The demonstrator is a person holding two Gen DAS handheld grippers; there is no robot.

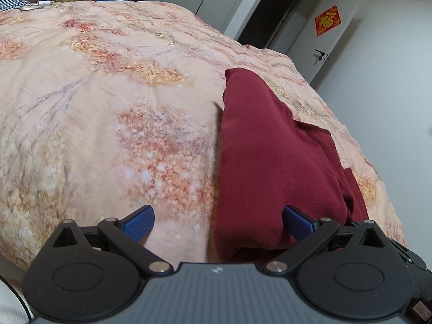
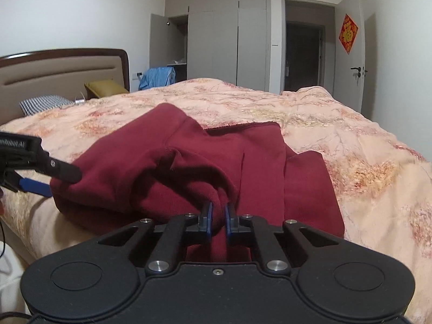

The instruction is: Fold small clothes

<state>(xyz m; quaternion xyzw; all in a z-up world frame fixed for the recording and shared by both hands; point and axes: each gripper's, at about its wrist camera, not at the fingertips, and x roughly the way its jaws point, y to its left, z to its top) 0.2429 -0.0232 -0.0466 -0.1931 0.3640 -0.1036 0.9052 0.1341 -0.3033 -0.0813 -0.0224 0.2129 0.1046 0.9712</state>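
Note:
A dark red garment (image 1: 272, 162) lies partly folded on the floral bedspread (image 1: 108, 108), near the bed's near edge. My left gripper (image 1: 218, 222) is open, its blue fingers spread wide over the garment's left near corner, one on each side of its edge. In the right wrist view the same garment (image 2: 243, 159) is bunched up. My right gripper (image 2: 218, 217) is shut on a fold of its near edge and lifts it slightly. The left gripper (image 2: 40, 172) shows at the left of that view, beside the garment.
The bedspread (image 2: 351, 140) covers the whole bed. A headboard (image 2: 62, 70), a patterned pillow (image 2: 43, 102), a yellow cushion (image 2: 105, 86) and blue cloth (image 2: 158, 78) stand at the far end. Wardrobe doors (image 2: 229, 40) and a door (image 2: 351, 62) lie beyond.

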